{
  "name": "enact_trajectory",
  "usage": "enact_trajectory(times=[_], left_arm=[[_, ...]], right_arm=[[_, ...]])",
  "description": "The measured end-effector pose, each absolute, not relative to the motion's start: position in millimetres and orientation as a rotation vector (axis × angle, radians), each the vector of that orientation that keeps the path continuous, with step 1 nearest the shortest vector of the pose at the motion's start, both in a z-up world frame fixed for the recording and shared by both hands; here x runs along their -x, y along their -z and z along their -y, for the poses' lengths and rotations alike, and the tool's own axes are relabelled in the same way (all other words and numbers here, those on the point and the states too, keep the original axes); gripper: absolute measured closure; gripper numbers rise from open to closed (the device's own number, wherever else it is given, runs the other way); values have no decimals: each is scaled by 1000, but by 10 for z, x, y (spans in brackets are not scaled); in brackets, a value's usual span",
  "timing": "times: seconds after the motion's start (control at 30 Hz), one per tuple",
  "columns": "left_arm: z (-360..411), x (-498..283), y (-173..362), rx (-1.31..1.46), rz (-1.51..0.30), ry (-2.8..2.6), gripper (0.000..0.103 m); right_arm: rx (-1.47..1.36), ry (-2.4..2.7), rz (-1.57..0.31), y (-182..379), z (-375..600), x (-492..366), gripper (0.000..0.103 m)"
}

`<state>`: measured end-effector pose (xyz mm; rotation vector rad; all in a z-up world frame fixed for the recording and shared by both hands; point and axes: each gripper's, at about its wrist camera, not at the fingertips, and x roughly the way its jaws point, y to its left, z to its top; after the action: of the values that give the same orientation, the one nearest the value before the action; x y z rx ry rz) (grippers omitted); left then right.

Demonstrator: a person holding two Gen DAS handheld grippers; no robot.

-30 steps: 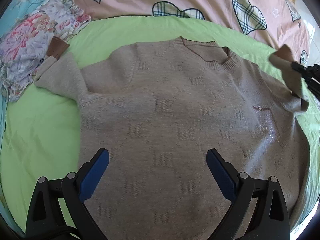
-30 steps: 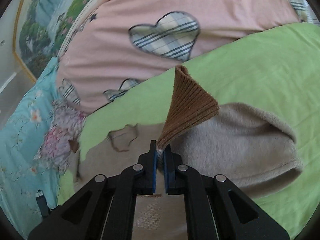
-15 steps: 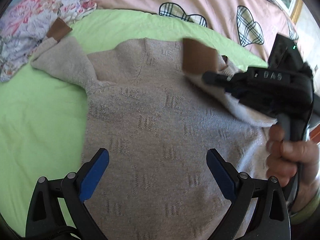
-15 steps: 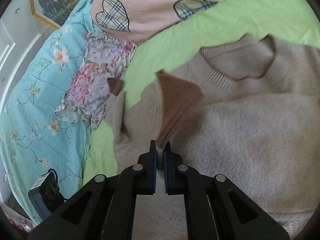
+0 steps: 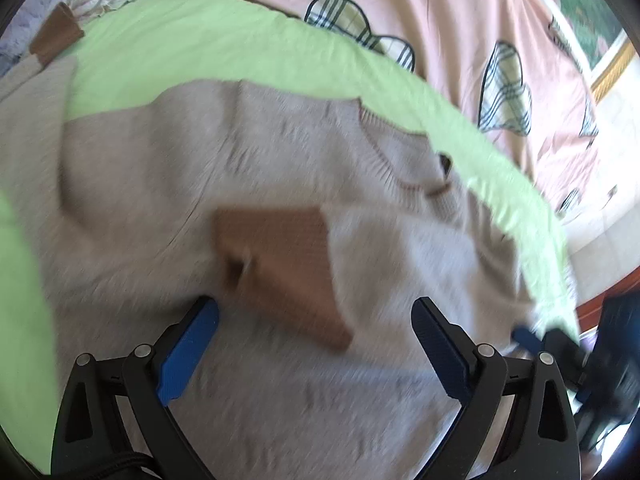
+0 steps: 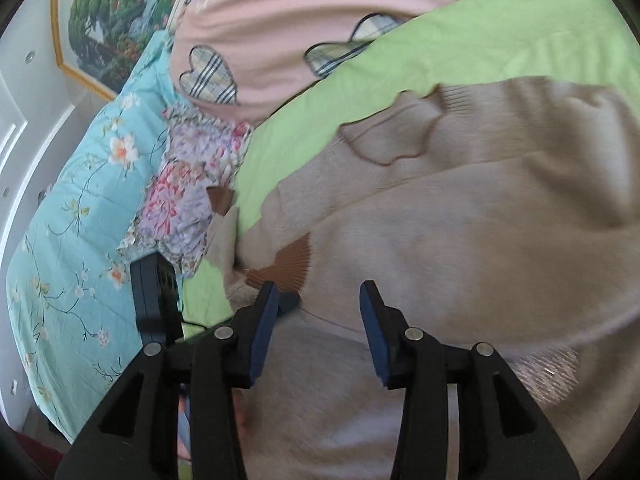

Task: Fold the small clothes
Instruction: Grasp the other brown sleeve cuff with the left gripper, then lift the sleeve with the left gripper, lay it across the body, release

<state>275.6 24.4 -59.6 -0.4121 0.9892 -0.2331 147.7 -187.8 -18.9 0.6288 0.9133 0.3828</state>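
A beige knit sweater (image 5: 168, 184) lies flat on a green sheet (image 5: 200, 48). Its right sleeve is folded across the chest, and the brown cuff (image 5: 280, 260) rests on the body. It also shows in the right wrist view (image 6: 480, 232), with that cuff (image 6: 284, 270) just ahead of the fingers. The other sleeve stretches out to the left, its brown cuff (image 5: 56, 34) on floral cloth. My left gripper (image 5: 316, 344) is open and empty above the sweater's lower body. My right gripper (image 6: 316, 316) is open and empty, just behind the folded cuff.
A pink quilt with plaid hearts (image 5: 460, 40) lies beyond the green sheet. Crumpled floral cloth (image 6: 188, 184) and a turquoise flowered cover (image 6: 80, 208) lie at the left. The left gripper's black body (image 6: 154, 296) shows in the right wrist view. A framed picture (image 6: 108, 20) hangs on the wall.
My right gripper carried the sleeve across the chest, opened and let go of the cuff, then drew back. The cuff now lies on the sweater. My left gripper shifted right.
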Motion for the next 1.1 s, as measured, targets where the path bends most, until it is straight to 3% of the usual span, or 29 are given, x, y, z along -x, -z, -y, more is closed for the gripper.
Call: enact_trajectory(times=[0.07, 0.1, 0.13, 0.3, 0.5, 0.63, 0.83, 0.87, 0.9, 0.93, 1.1], left_arm=[[-219, -2836, 596, 403, -975, 227, 47], [-206, -2867, 599, 385, -974, 231, 93], [-211, -2881, 597, 375, -977, 242, 96], [-491, -2531, 279, 361, -777, 232, 97], [-723, -2597, 480, 387, -828, 223, 96], [-675, -2528, 507, 356, -829, 238, 95], [-631, -2486, 543, 328, -842, 236, 96], [-607, -2474, 532, 319, -839, 241, 96], [-585, -2474, 517, 312, -836, 247, 96], [-547, -2472, 489, 304, -831, 259, 96], [-383, -2468, 459, 232, -806, 265, 96]], right_arm=[[-655, -351, -902, 192, 2012, -1356, 59], [-670, -332, -896, 199, 2094, -1280, 59], [-677, -317, -890, 199, 2154, -1225, 59], [-675, -240, -849, 105, 2388, -1027, 59], [-624, -65, -853, 50, 2827, -1075, 58], [-534, 66, -869, 8, 3100, -1309, 32], [-453, 83, -1025, 376, 3228, -1847, 31], [-425, 56, -1040, 423, 3193, -1880, 37], [-394, 34, -1042, 439, 3162, -1890, 52], [-374, 21, -1056, 442, 3155, -1901, 93], [-324, 102, -988, 314, 3406, -1771, 95]])
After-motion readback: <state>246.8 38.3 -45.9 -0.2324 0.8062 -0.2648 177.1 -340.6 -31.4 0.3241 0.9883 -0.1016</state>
